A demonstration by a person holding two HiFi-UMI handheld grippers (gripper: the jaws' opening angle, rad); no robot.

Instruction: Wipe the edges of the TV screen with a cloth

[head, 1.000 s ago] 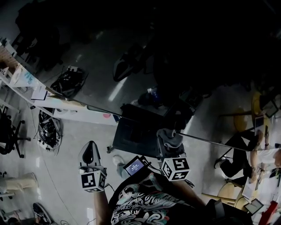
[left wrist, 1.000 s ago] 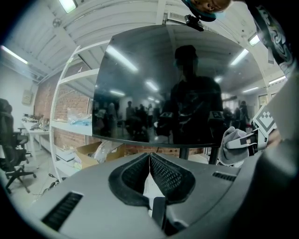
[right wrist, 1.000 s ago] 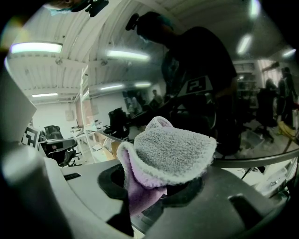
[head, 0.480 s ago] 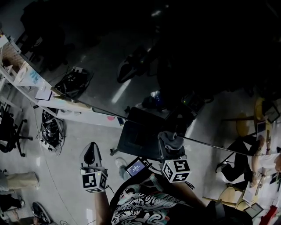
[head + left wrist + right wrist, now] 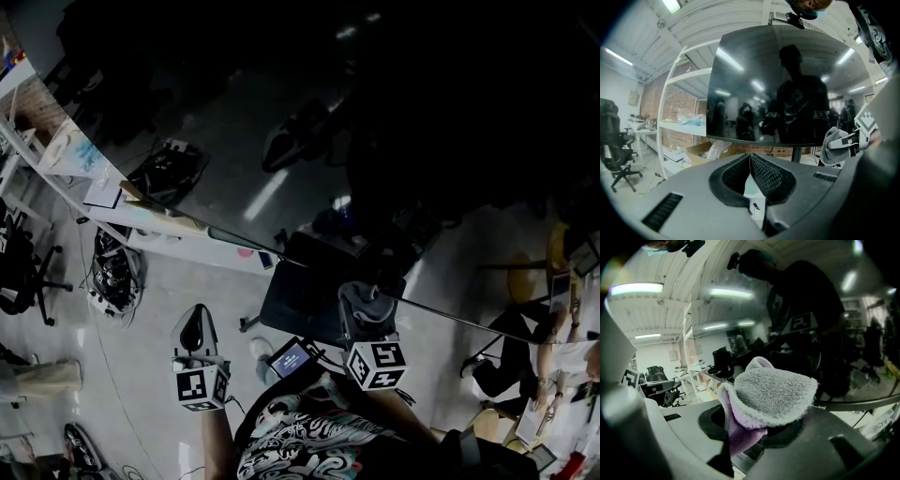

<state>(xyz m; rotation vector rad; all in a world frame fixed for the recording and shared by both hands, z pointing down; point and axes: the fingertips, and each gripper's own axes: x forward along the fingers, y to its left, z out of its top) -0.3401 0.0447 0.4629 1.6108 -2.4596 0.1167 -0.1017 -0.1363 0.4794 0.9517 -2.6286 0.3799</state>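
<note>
Pinching cloth (image 5: 771, 392), right gripper (image 5: 759, 430) at TV screen (image 5: 787, 79) edge | left gripper (image 5: 750, 171) fingers pressed together | bezel (image 5: 853, 403) reads "…dmi"

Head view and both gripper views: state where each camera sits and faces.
Head view: on the person's head, steeply down at TV screen; shows left gripper, right gripper, shirt.
Left gripper view: on left gripper, facing the screen; shut jaws show.
Right gripper view: on right gripper, facing the screen's bottom edge; jaws clamp the cloth.
All share the screen.
</note>
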